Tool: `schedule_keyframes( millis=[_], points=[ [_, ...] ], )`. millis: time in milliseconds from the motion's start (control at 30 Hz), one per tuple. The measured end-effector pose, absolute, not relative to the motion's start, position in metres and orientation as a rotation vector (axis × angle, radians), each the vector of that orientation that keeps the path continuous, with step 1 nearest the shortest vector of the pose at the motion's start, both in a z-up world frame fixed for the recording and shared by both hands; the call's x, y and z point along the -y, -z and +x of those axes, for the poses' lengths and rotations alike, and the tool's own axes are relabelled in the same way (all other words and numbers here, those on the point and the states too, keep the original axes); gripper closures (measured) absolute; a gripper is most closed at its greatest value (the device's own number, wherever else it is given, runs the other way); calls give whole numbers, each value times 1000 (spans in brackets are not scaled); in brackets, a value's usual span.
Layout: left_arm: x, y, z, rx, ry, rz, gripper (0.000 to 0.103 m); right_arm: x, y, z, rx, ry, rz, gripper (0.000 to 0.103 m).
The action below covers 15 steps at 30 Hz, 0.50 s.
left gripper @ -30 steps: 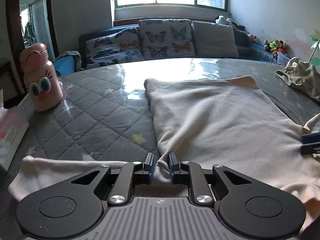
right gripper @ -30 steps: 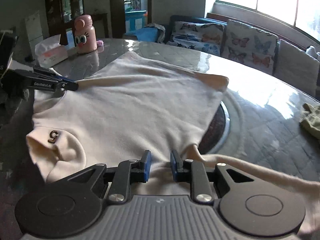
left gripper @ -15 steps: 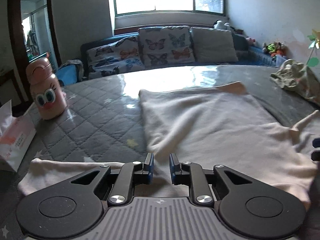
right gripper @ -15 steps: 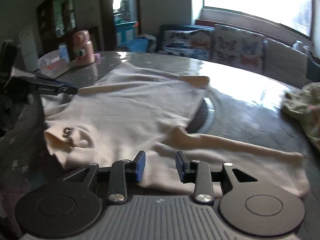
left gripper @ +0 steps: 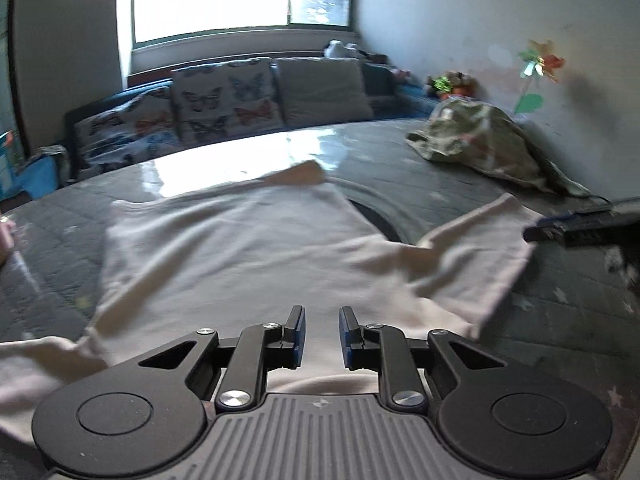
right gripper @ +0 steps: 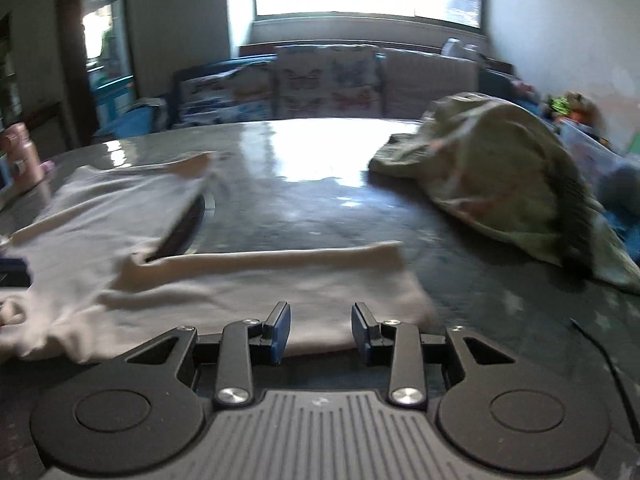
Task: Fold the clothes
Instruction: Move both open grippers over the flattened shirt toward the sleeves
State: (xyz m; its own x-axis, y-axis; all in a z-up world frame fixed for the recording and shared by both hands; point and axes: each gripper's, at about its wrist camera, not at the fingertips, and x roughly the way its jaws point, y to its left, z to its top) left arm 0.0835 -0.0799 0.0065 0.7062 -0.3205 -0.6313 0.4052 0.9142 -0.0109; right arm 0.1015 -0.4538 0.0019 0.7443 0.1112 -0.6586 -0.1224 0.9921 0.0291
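Cream sweatshirt (left gripper: 240,248) lies spread flat on the grey quilted table cover (left gripper: 460,200), directly ahead of the left gripper (left gripper: 322,334), whose jaws stand a little apart with only flat cloth showing in the gap, nothing pinched. One sleeve (right gripper: 280,268) stretches out straight just beyond the right gripper (right gripper: 320,330); its jaws have just been opening and now stand spread, the sleeve's near edge lying below the gap, not clamped. Ahead and to the right of the right jaws sits a crumpled green patterned garment (right gripper: 500,176) (well apart from the sweatshirt). Far left of them, a pink bottle (right gripper: 22,156). Butterfly cushions (left gripper: 224,100) line the sofa beyond the table.
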Motion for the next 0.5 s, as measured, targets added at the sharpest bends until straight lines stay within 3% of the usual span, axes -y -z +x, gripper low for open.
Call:
schedule_keyframes(
  millis=[500],
  points=[
    [101, 6, 67, -687, 479, 218, 82, 496, 5, 116, -721, -8, 80, 70]
  ],
)
